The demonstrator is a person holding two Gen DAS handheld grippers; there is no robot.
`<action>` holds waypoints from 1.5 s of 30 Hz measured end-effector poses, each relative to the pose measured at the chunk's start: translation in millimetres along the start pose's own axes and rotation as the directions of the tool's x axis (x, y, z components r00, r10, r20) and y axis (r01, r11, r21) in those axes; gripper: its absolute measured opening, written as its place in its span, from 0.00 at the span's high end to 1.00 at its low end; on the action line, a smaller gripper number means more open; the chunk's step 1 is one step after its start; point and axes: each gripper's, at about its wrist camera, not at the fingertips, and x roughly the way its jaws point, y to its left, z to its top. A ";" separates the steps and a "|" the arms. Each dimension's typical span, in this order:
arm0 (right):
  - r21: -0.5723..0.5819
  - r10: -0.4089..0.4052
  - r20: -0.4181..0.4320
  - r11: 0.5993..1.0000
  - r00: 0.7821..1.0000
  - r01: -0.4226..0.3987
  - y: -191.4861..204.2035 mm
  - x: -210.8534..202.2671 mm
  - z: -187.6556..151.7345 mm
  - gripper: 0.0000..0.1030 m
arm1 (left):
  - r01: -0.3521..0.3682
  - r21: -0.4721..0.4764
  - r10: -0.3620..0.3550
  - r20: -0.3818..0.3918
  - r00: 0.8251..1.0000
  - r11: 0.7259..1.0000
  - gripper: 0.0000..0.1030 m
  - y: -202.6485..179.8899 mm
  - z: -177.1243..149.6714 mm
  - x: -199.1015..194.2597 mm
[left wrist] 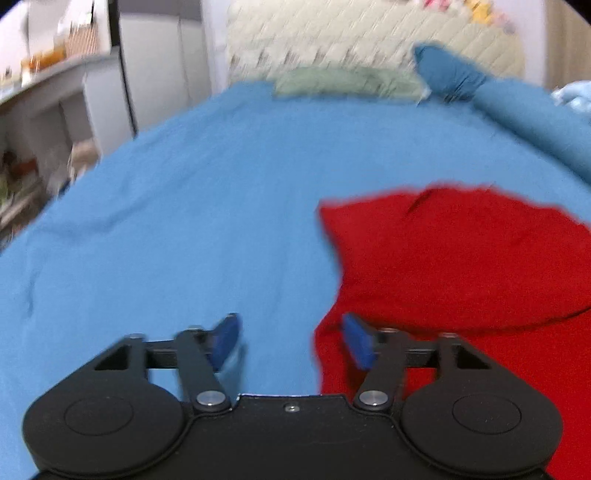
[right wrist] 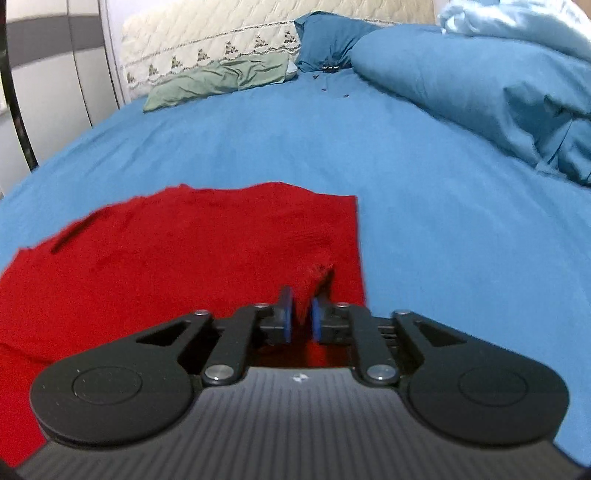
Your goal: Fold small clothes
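A red garment [left wrist: 461, 258] lies spread flat on the blue bed sheet [left wrist: 184, 203]. My left gripper [left wrist: 291, 339] hovers open at the garment's left edge: its right pad is over the red cloth, its left pad over the sheet, and neither pad presses on anything. In the right wrist view the red garment [right wrist: 184, 251] fills the lower left. My right gripper [right wrist: 301, 317] sits near its right edge, jaws nearly together, with a small ridge of red cloth pinched up between the blue pads.
A green pillow [right wrist: 221, 81] and a dark blue pillow [right wrist: 332, 40] lie by the quilted headboard [right wrist: 207, 33]. A bunched blue duvet [right wrist: 480, 81] fills the bed's right side. Shelves [left wrist: 37, 110] stand beyond the bed's left edge. Blue sheet [right wrist: 406, 184] stretches beyond the garment.
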 end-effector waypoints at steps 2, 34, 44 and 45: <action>-0.053 -0.027 0.067 0.998 0.997 0.030 4.3 -14.5 -1.9 0.15 | 0.086 0.016 -0.087 0.083 0.993 0.996 0.13 -11.5 13.3 -14.1; -0.106 0.191 0.132 0.978 0.973 -0.178 -23.7 -186.7 48.2 0.06 | 0.083 -0.004 -0.082 0.055 0.995 0.997 0.01 -51.0 49.3 -166.4; -0.113 0.209 0.166 0.975 0.964 -0.192 -39.2 -332.3 7.7 0.00 | 0.066 0.004 -0.067 0.097 0.993 0.998 0.00 -46.3 -12.0 -293.3; -0.114 0.203 0.163 0.976 0.965 -0.186 -40.2 -341.0 0.4 0.00 | 0.068 0.005 -0.068 0.094 0.993 0.998 0.00 -44.3 -19.2 -297.6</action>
